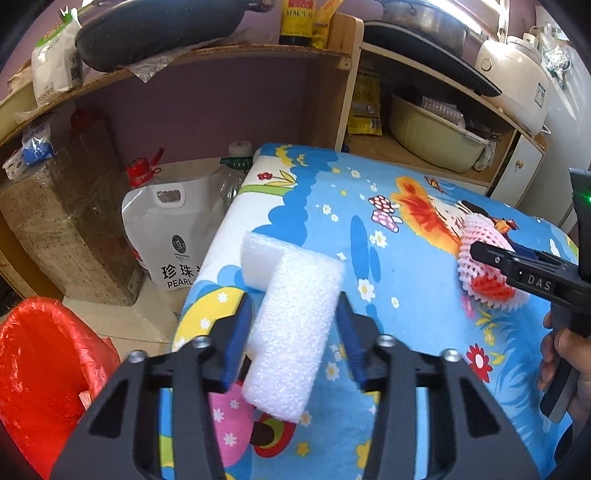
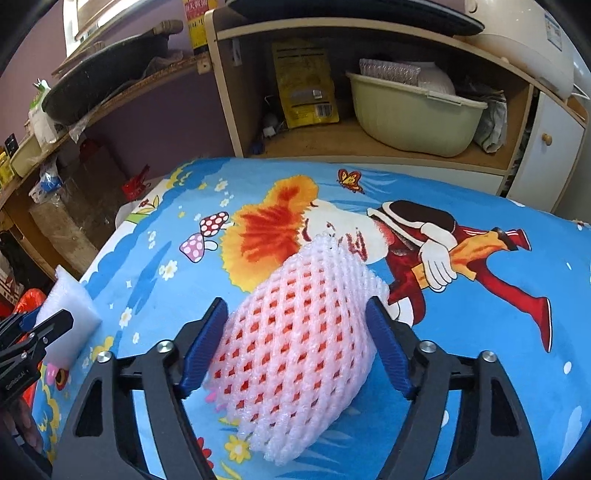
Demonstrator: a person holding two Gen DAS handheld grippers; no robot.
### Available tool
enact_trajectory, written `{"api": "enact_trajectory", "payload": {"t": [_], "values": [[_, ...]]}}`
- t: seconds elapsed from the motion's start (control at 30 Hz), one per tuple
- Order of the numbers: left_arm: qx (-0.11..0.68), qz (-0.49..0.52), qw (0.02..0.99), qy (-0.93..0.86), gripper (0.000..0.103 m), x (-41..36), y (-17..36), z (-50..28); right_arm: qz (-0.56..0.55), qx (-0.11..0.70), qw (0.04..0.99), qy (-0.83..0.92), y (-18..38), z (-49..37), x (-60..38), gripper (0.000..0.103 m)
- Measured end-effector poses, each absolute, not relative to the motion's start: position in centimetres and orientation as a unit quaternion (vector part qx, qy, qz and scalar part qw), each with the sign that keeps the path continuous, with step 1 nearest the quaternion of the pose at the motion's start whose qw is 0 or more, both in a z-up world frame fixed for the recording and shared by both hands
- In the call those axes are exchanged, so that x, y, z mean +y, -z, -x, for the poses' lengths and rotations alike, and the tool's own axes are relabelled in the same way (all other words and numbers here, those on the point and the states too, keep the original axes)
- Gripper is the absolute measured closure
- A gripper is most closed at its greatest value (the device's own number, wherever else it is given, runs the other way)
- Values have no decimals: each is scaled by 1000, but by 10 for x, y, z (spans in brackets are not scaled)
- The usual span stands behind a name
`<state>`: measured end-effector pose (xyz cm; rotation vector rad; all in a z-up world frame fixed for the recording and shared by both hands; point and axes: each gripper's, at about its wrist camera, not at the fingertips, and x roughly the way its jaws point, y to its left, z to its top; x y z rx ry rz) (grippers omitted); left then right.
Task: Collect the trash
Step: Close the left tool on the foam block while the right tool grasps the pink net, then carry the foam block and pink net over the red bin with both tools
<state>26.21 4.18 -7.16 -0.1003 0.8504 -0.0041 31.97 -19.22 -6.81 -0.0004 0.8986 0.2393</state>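
Observation:
My left gripper [image 1: 293,317] is shut on a white foam block [image 1: 291,332] and holds it above the cartoon-print table [image 1: 388,229]. The block also shows at the left edge of the right wrist view [image 2: 68,314]. My right gripper [image 2: 295,332] is shut on a pink foam fruit net [image 2: 299,339], which rests on or just above the table [image 2: 480,369]. The net and the right gripper also show at the right of the left wrist view [image 1: 480,266]. A bin lined with a red bag [image 1: 40,369] stands on the floor to the left of the table.
Wooden shelves [image 1: 221,55] stand behind the table with a dark pan [image 1: 155,29], a green basin [image 2: 410,114], a yellow packet [image 2: 306,85] and a rice cooker [image 1: 517,77]. A white rice bag [image 1: 173,229], bottles and a wrapped box [image 1: 70,229] stand on the floor.

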Motion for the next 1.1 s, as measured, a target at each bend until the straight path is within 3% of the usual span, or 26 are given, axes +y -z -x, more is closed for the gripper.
{"api": "enact_trajectory", "payload": {"t": [0.17, 0.27, 1.1], "values": [[408, 51, 912, 5, 63, 39, 66, -256, 4, 429, 895, -123, 65, -314, -192, 51], [401, 56, 914, 8, 63, 37, 57, -244, 3, 422, 898, -125, 58, -303, -194, 55], [364, 96, 926, 3, 63, 37, 6, -87, 0, 379, 914, -149, 3, -123, -173, 57]]}}
